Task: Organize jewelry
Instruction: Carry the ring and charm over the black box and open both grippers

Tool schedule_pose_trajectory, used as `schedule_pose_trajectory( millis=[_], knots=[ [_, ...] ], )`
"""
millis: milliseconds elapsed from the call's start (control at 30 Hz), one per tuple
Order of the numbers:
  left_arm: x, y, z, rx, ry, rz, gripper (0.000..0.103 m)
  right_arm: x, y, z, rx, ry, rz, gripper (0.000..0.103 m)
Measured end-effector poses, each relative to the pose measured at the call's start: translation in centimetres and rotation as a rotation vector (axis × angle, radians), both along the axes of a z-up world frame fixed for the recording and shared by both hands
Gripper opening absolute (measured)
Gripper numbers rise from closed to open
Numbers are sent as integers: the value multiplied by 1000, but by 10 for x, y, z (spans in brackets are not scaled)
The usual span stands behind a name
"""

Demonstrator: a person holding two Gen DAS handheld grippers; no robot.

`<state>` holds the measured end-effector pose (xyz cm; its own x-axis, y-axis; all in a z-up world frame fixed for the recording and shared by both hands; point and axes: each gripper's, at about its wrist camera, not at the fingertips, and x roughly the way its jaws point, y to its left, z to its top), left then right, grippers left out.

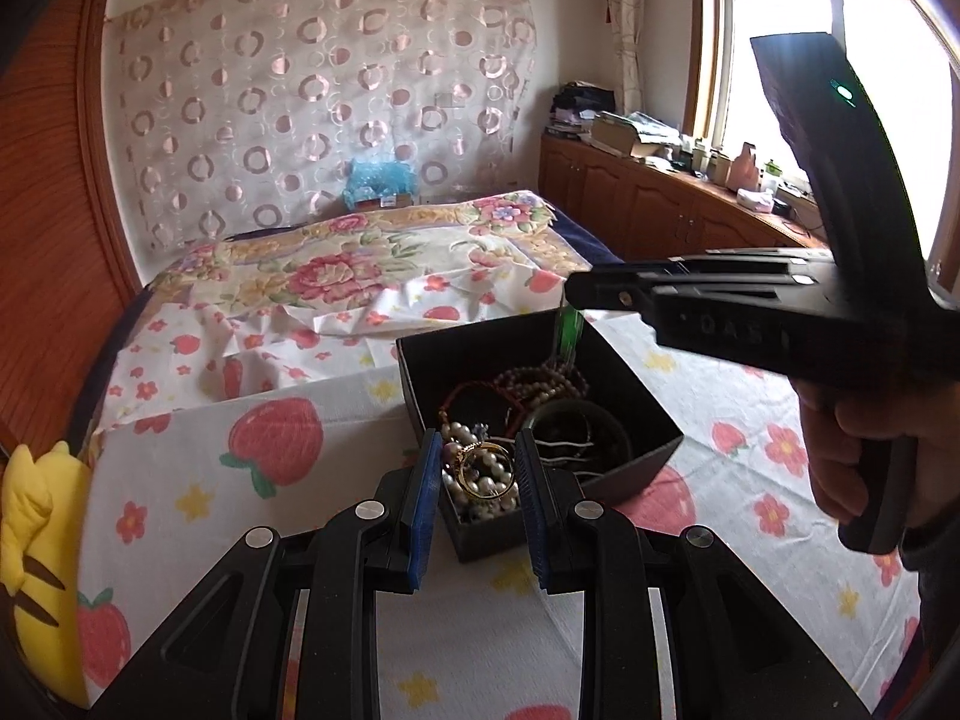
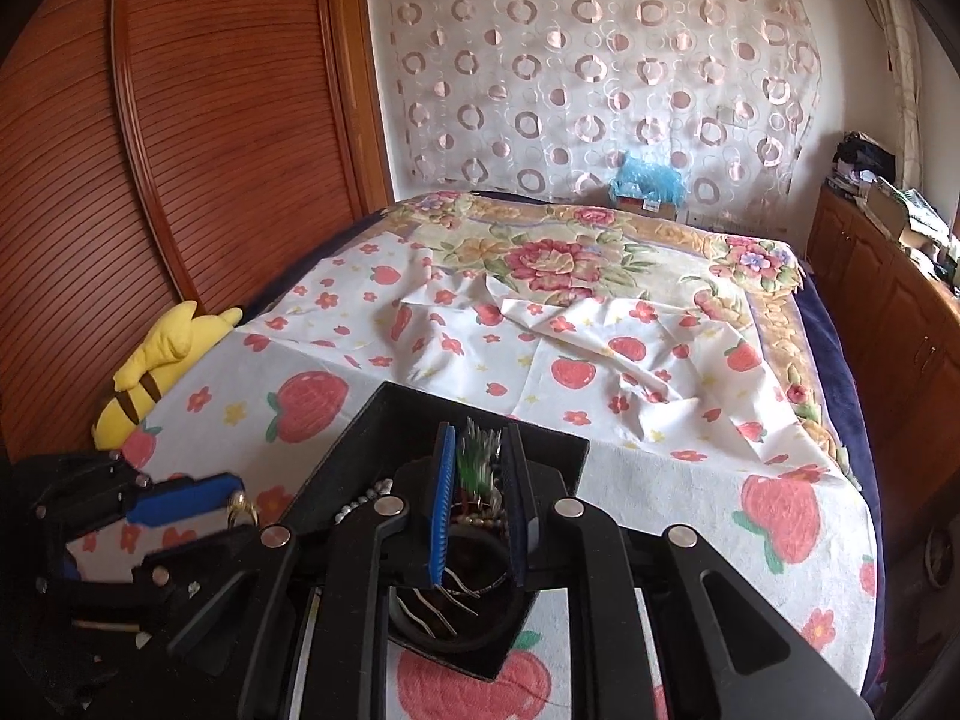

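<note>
A black box (image 1: 624, 402) of jewelry is seen on a strawberry-print cloth (image 1: 288, 516) spread over the bed (image 1: 384, 258); in the left wrist view the box sits at the centre, slightly toward 3 o'clock. The left hand-held gripper (image 1: 480, 474) is closed on a gold ring (image 1: 486, 468), which is pinched between the blue pads above the box corner nearest the camera; a pearl strand (image 1: 480, 495) is seen directly behind the ring, inside the box. The right hand-held gripper (image 2: 477, 501) is held over the box with its jaws narrowly apart; a green tufted ornament (image 2: 474, 459) is seen between the pads, but whether it is pressed or merely lies behind them cannot be told. A dark bangle (image 2: 456, 630) and wavy hairpins (image 2: 444, 600) are seen in the box toward 6 o'clock in the right wrist view; beaded bracelets (image 1: 540, 381) lie in the box's far half. A yellow plush toy (image 2: 156, 366) lies at 9 o'clock beside the wooden wardrobe (image 2: 198, 138).
</note>
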<state>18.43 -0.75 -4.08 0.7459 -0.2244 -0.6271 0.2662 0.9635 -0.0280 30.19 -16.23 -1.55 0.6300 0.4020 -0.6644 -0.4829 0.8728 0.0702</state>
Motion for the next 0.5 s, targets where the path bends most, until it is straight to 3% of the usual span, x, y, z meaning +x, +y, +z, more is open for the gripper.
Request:
schedule_pose_trajectory(
  millis=[500],
  knots=[
    [29,-8,-3,6,10,30,23,-22,-42,-18,3,1,-21,19]
  ],
)
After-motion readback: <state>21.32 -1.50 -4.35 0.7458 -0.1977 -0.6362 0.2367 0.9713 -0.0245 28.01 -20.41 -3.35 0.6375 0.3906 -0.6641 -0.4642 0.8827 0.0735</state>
